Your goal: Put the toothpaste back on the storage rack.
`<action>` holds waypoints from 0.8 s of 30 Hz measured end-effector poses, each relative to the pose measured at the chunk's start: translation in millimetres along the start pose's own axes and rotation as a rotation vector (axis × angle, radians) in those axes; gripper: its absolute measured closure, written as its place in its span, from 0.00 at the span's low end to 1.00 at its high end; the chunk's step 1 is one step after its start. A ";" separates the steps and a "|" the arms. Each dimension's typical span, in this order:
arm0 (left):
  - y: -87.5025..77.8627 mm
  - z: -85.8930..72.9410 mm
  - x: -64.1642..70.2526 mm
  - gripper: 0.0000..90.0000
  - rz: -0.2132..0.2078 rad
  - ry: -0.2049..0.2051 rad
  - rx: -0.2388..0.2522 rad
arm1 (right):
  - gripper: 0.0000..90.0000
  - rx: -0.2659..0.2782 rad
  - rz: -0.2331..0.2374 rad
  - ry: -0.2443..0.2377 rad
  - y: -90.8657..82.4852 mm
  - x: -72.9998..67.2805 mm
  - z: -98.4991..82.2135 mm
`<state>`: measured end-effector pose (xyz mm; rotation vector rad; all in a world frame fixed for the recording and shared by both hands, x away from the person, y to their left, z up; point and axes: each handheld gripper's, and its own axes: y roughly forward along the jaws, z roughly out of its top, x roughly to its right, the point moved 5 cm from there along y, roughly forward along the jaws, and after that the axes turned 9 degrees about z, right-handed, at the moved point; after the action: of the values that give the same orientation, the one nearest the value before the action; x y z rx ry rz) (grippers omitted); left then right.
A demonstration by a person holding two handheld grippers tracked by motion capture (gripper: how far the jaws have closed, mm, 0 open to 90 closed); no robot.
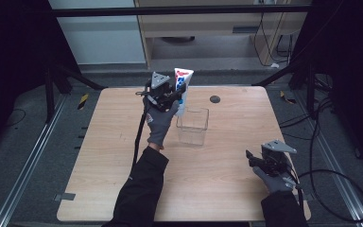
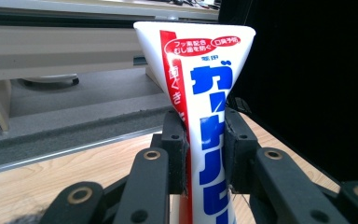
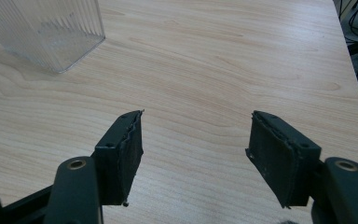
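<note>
Starting at the left of the high view, a dark sleeve is reaching up from the bottom edge across the pale wooden tabletop (image 1: 113, 142), and the gloved hand at its end is carrying the left gripper (image 1: 166, 97) near the upper middle of the frame. That gripper's jaws are clenching a toothpaste tube (image 1: 183, 87), white with red and blue print, and holding it upright with its flat crimped end uppermost; in the left gripper view the tube (image 2: 209, 116) is standing in the centre of the frame with a black pad pressing each side and pinching its waist. Just to the right of the tube and slightly lower in the high view, a clear plastic container (image 1: 193, 126) is sitting on the tabletop, open at the top and seemingly empty; the tube's lower end is hanging by the container's upper left corner, and whether the two are touching is hard to tell. Judging from this, the carrying step is nearly ending and the placing step is beginning: the next move is calling for bringing the tube over the opening, lowering it inside and only then releasing it. Further right, at the lower right of the frame, the right gripper (image 1: 257, 161) is resting low over the tabletop with its jaws spread wide and grasping nothing, well apart from the container (image 3: 42, 32).
</note>
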<state>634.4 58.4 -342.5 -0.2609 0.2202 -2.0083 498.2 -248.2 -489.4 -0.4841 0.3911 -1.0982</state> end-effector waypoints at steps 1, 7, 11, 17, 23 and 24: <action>0.0 0.0 0.0 0.81 0.000 0.000 0.000 | 0.39 -0.001 0.001 0.002 -0.1 -0.4 0.0; 9.6 -6.2 5.5 0.81 -0.016 0.004 -0.012 | 0.39 -0.002 0.003 0.002 -0.1 -0.6 -0.1; 14.3 -10.0 8.4 0.81 -0.028 0.011 -0.024 | 0.39 -0.003 0.003 -0.006 0.6 -1.0 0.0; 22.8 -19.6 9.7 0.81 -0.029 0.016 -0.039 | 0.39 -0.006 0.003 -0.008 0.9 -0.5 -0.2; 29.2 -27.9 11.4 0.81 -0.034 0.033 -0.056 | 0.39 -0.006 0.006 -0.004 1.0 -1.3 -0.1; 30.9 -30.4 10.3 0.81 -0.033 0.031 -0.059 | 0.39 -0.006 0.007 -0.005 1.1 -1.1 -0.2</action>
<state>648.1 37.0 -379.1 -0.2724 0.2972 -2.0415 498.4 -246.8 -490.0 -0.4904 0.3918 -1.0891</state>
